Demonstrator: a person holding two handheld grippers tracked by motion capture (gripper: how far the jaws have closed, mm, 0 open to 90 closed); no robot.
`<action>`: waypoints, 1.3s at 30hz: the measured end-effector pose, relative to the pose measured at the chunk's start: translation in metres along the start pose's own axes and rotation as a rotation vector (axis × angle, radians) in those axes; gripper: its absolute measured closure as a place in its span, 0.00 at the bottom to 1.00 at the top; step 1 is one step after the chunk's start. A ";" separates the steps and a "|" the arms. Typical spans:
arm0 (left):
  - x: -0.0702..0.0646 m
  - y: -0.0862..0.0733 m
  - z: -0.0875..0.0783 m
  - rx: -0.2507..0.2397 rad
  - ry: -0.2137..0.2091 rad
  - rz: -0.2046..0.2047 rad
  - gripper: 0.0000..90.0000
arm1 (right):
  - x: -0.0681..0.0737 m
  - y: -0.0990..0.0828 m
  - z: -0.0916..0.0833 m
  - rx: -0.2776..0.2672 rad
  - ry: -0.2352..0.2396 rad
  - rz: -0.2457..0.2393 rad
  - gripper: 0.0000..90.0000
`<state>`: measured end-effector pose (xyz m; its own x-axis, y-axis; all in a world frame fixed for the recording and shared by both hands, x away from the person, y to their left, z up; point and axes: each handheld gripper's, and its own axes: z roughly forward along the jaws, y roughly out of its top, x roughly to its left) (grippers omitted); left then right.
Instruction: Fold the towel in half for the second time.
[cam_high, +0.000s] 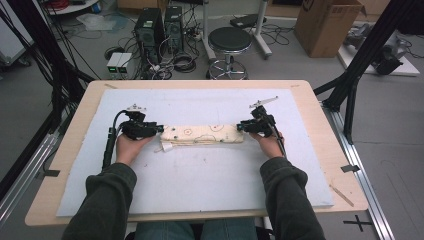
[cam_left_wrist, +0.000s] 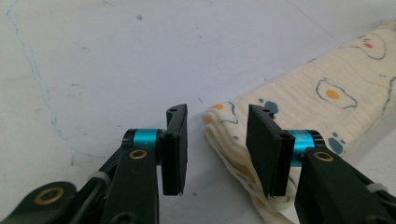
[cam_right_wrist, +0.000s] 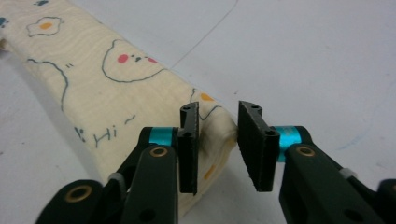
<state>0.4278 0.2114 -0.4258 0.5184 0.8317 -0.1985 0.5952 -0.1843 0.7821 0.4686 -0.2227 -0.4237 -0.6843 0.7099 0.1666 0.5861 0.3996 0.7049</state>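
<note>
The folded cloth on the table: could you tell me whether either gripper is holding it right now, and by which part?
Nothing is held. The left gripper and right gripper each straddle an end of the folded cloth, jaws apart, pads not pressing.

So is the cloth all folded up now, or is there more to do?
The cloth already lies folded into a long narrow strip on the white mat. The left gripper and the right gripper sit at its two ends with jaws open, so neither is squeezing it. It looks like they let go after that fold. Probably left: folding the strip shorter, end to end.
</note>
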 end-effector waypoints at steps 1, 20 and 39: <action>-0.001 0.000 -0.001 -0.003 -0.007 0.004 0.65 | -0.001 0.000 -0.001 -0.008 0.004 0.008 0.72; -0.021 0.005 -0.020 -0.035 -0.093 0.054 0.59 | 0.012 0.003 -0.021 -0.077 0.068 0.033 0.54; -0.027 0.003 -0.039 -0.060 -0.127 0.057 0.51 | 0.028 0.007 -0.034 -0.127 0.097 0.031 0.32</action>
<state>0.3915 0.2085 -0.3953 0.6259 0.7475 -0.2226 0.5269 -0.1948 0.8273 0.4383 -0.2199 -0.3906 -0.7090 0.6591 0.2508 0.5521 0.2976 0.7789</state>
